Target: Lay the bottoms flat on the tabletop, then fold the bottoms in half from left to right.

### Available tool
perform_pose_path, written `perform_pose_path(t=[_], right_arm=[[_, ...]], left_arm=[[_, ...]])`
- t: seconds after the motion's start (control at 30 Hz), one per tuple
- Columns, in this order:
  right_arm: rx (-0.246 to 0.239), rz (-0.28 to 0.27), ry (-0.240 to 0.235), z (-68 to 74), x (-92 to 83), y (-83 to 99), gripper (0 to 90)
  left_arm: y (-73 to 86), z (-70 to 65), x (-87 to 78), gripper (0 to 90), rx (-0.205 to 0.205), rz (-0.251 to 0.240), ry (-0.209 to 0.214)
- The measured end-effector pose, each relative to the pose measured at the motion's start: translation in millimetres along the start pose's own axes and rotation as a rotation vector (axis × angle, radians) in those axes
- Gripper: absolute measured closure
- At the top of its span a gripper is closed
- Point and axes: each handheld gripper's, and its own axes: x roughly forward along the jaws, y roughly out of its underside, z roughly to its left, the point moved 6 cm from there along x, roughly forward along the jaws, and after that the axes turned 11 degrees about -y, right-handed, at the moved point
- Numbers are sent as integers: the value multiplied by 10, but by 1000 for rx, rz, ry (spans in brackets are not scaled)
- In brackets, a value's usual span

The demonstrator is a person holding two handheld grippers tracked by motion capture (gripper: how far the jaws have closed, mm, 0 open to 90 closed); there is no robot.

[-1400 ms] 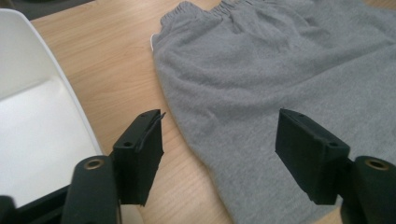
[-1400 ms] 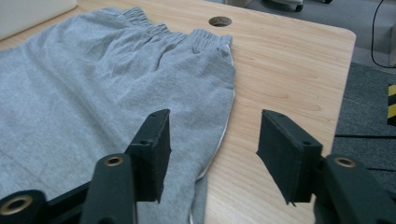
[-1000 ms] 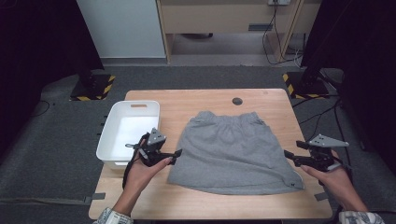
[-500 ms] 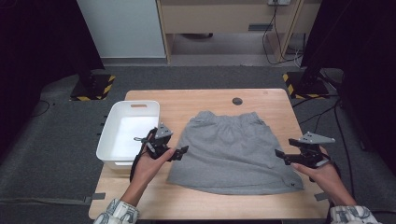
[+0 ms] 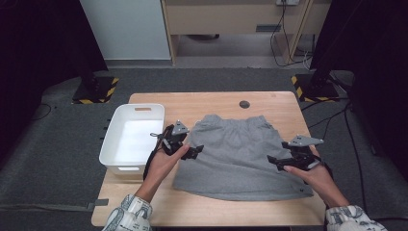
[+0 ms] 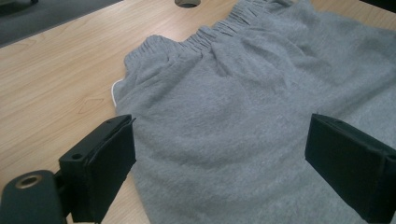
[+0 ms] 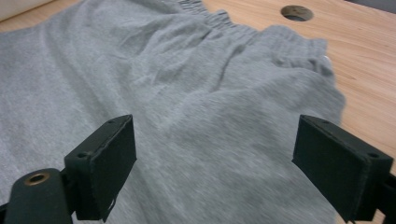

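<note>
High view: the grey shorts [image 5: 238,156] are flanked by the left gripper [image 5: 196,151] and right gripper [image 5: 273,161]. Both claws have just been opening (nothing clasped between them), presumably so the cloth's side edges can be taken.

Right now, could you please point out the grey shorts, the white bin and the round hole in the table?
grey shorts [image 5: 240,159], high view, middle of the flat fabric.
white bin [image 5: 111,144], high view, its left rim.
round hole [image 5: 244,104], high view, its dark centre in the tabletop.

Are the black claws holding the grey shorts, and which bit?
No. The left gripper and right gripper are open above the grey shorts, holding nothing.
</note>
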Motion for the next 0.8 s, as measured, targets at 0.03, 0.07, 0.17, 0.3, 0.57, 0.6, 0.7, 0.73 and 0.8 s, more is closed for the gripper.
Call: perform_pose_path(t=[0.03,0.07,0.17,0.3,0.57,0.6,0.7,0.73,0.8], right_arm=[[-4,3,-5,16,20,-5,124],[-9,8,-12,34,41,-12,123],[-19,13,-22,77,90,-32,132],[-31,12,-36,167,191,-94,156],[-68,14,-101,505,556,-260,241],[-71,15,-108,542,592,-273,253],[-87,24,-136,695,739,-317,275],[-96,31,-145,755,794,-329,278],[-108,44,-167,881,904,-349,279]], left_arm=[[-7,12,15,77,-4,0,-2],[-10,21,22,78,-6,1,-3],[-29,46,58,78,-12,4,-3],[-92,90,105,78,-16,-7,-9],[-245,181,191,77,-28,-7,-10],[-256,178,200,77,-32,-6,-7],[-285,165,240,77,-25,-3,-1],[-289,164,258,77,-21,2,-3],[-295,164,286,74,-17,10,2]])
